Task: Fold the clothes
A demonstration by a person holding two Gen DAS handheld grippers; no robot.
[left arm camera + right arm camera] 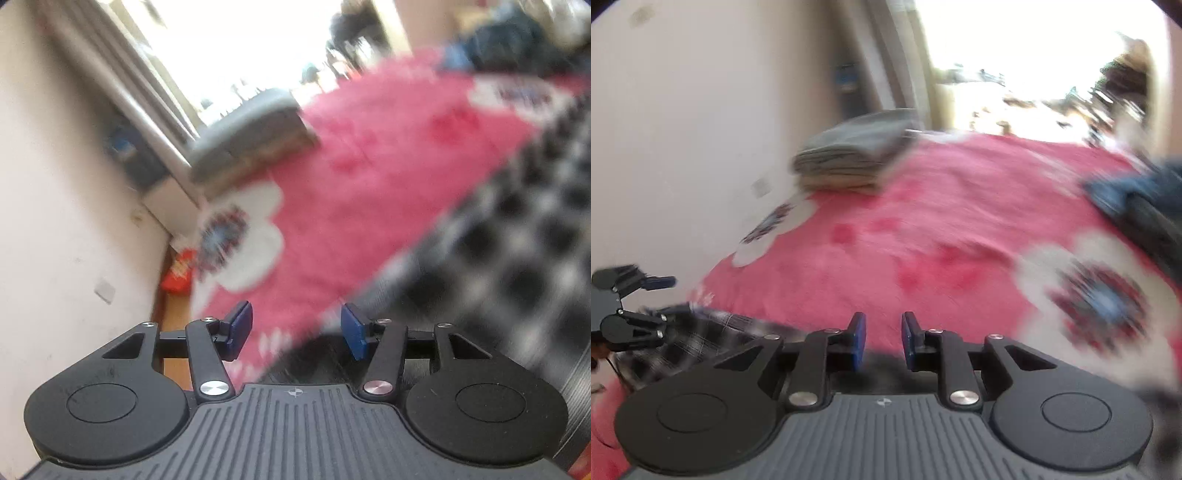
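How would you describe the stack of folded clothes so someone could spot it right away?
Find the pink flowered bedspread. At its far corner, by the white wall, sits the folded stack. It is grey and neatly layered, unlike the loose dark blue clothes on the right.

White wall, bright window — curtains

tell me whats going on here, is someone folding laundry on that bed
Yes, it looks that way. A person works over a pink flowered bedspread with two handheld grippers. Both the left gripper and the right gripper stand open with nothing between their pads. A black-and-white checked garment lies just under them. A stack of folded grey clothes sits at the far corner by the wall, and dark blue clothes wait at the right.
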